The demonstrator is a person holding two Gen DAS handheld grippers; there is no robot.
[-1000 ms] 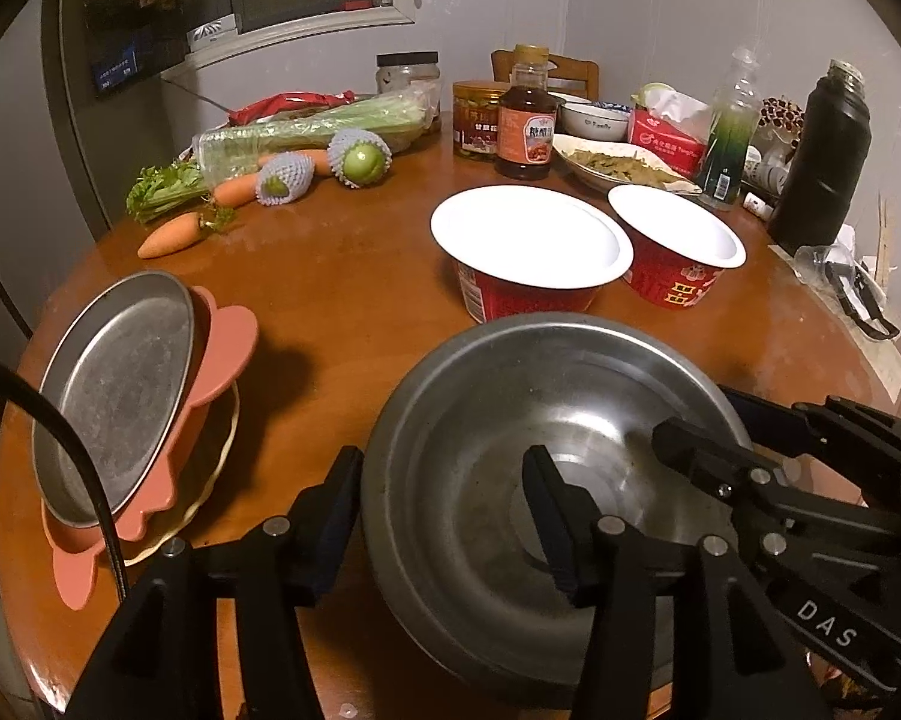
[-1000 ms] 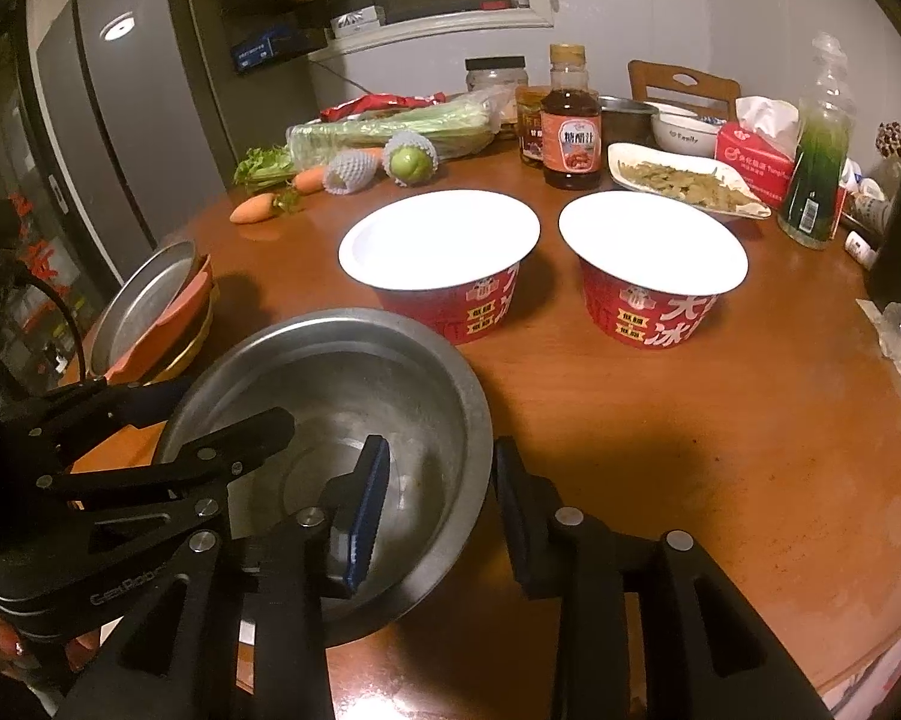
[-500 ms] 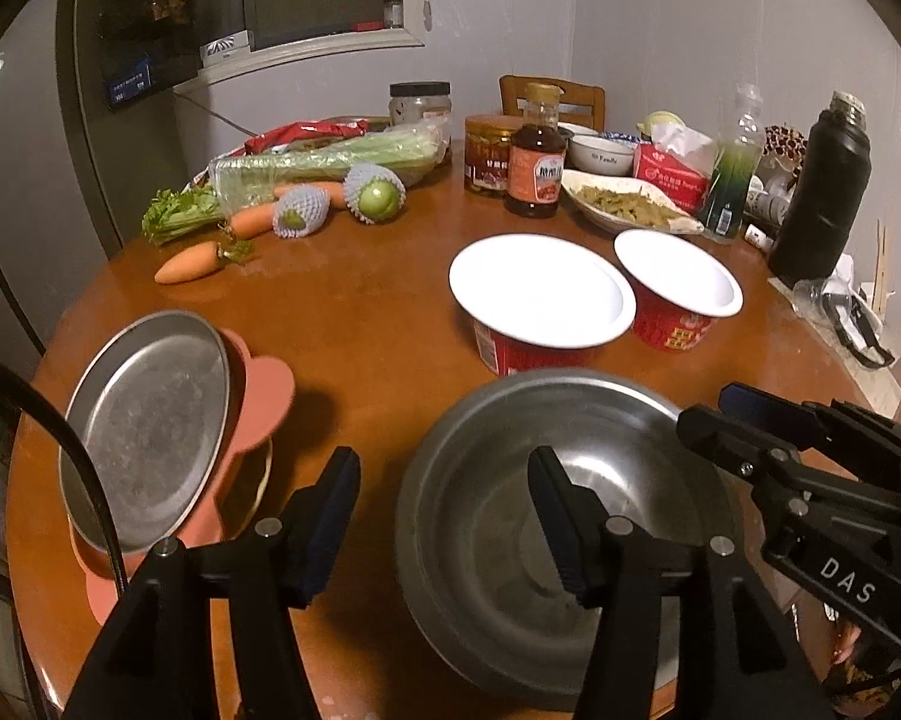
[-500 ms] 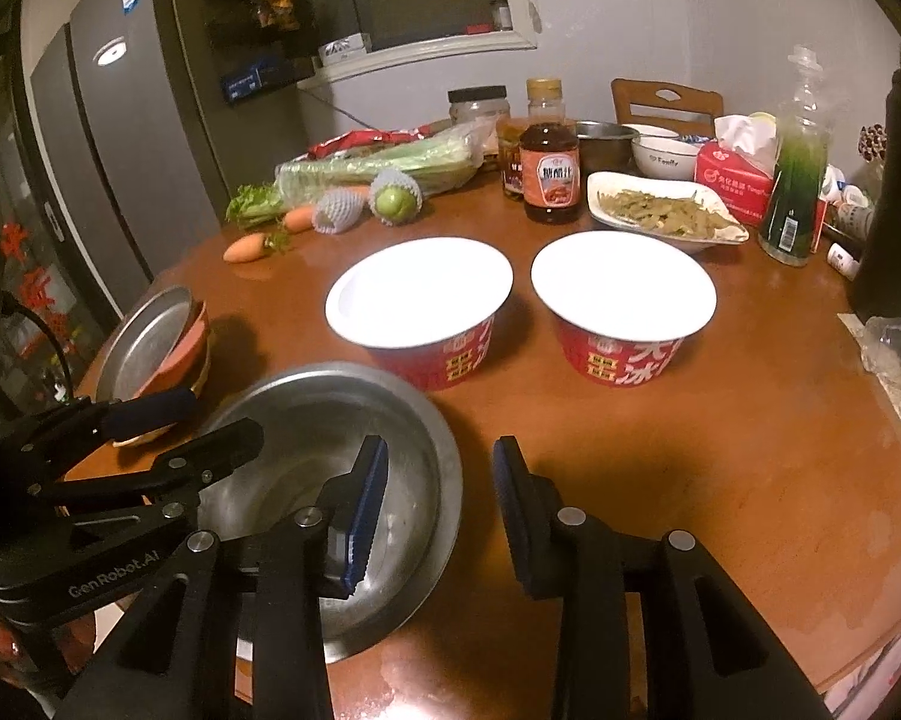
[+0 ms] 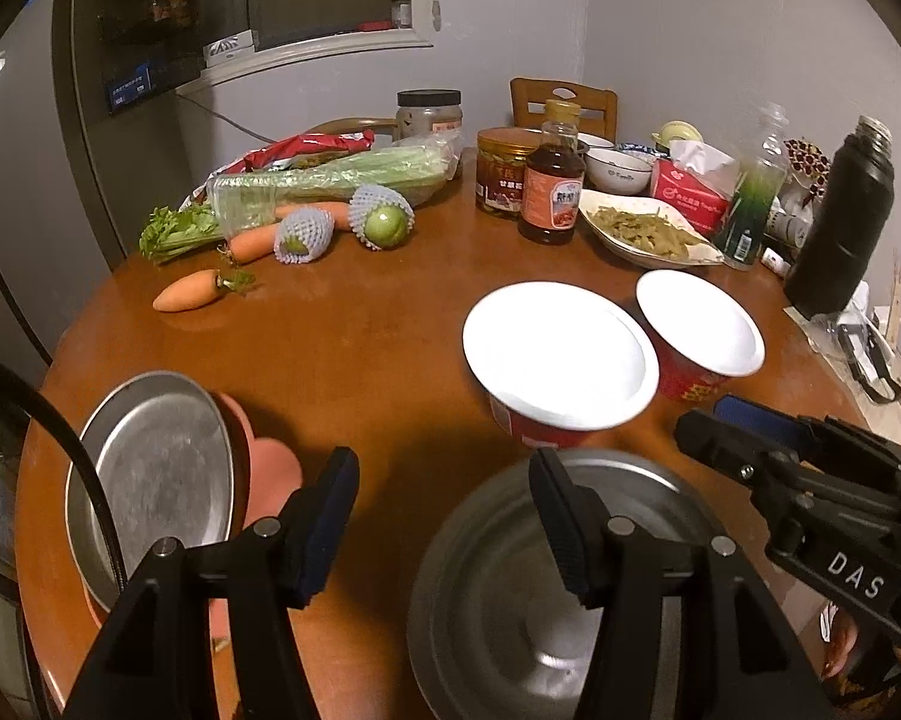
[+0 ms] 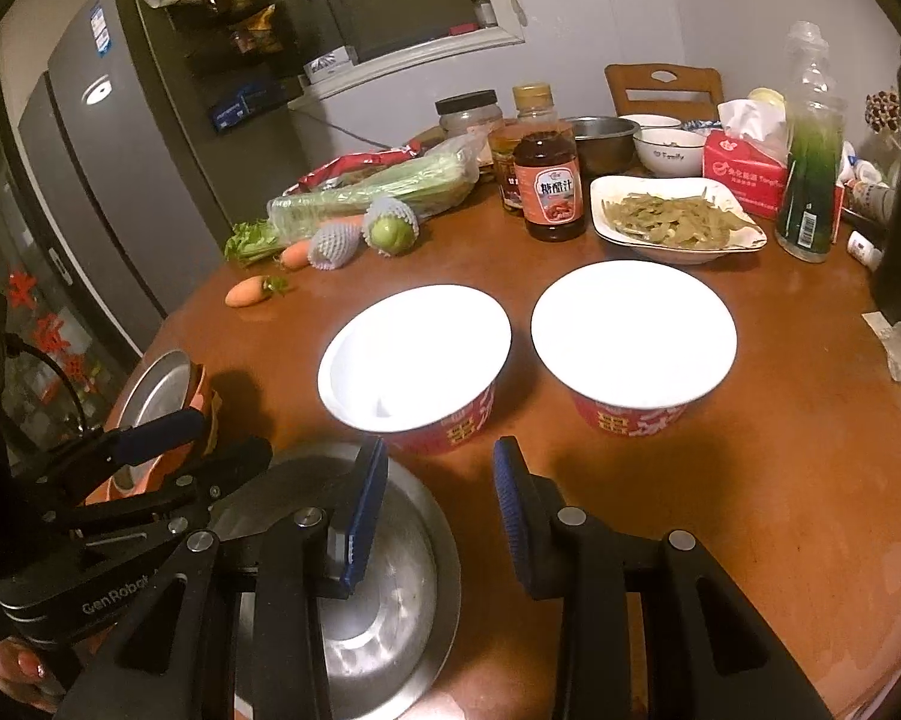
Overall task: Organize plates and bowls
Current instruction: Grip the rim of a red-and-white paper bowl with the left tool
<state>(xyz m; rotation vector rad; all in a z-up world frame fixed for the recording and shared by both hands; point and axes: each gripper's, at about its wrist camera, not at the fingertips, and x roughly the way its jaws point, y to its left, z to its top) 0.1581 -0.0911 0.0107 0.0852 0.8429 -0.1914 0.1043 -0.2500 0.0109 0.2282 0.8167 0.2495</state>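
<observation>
Both tools hang over the near edge of the round brown wooden tabletop [image 5: 354, 336], spread wide and holding nothing. The left tool [image 5: 444, 516] straddles the left rim of the large round stainless steel bowl [image 5: 510, 588]: its right finger sits over the bowl's inside, its left finger over bare wood. The right tool [image 6: 438, 516] does the mirror of that at the bowl's [image 6: 390, 570] right rim, with its blue-padded left finger over the metal and the other finger out past the edge. Whether either finger touches the rim I cannot tell.

The steel bowl stands at the near edge, just in front of the left one of two red paper bowls with white insides [image 6: 414, 354] [image 6: 633, 336], which stand side by side mid-table. Off to the left, near the edge, a round flat steel plate [image 5: 156, 474] lies tilted on top of a salmon-pink plastic plate [image 5: 270, 474].

Farther back lie carrots [image 5: 186, 291], bagged celery [image 5: 330, 183], a brown sauce bottle [image 6: 549, 180] and a white dish of greenish food [image 6: 672, 222].
</observation>
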